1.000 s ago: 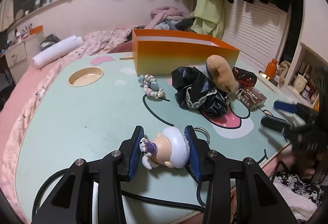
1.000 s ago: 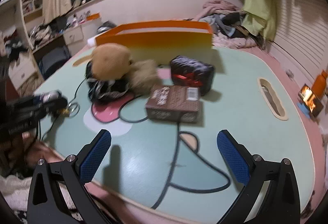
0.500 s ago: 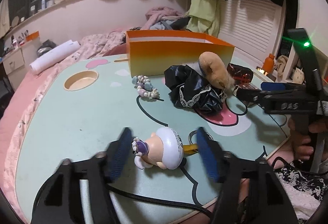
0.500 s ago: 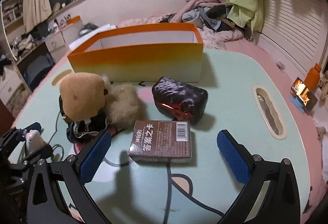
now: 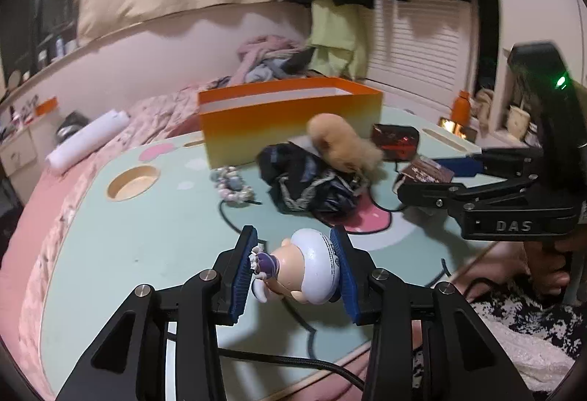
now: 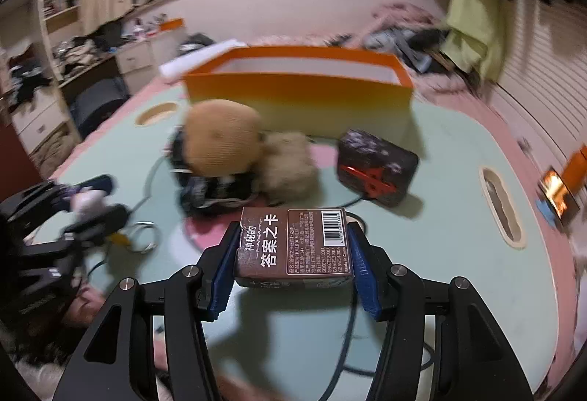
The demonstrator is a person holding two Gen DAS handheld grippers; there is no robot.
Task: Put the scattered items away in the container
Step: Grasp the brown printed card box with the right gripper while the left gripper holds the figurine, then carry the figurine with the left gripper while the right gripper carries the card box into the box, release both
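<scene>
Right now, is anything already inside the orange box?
No: the right wrist view shows the orange box with only bare white inner walls.

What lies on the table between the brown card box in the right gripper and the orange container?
In the right wrist view, the tan plush toy and black pouch lie between the brown card box and orange container.

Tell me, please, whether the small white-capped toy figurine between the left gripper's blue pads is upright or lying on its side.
On its side: the small white-capped toy figurine lies crosswise, cap against one pad.
</scene>
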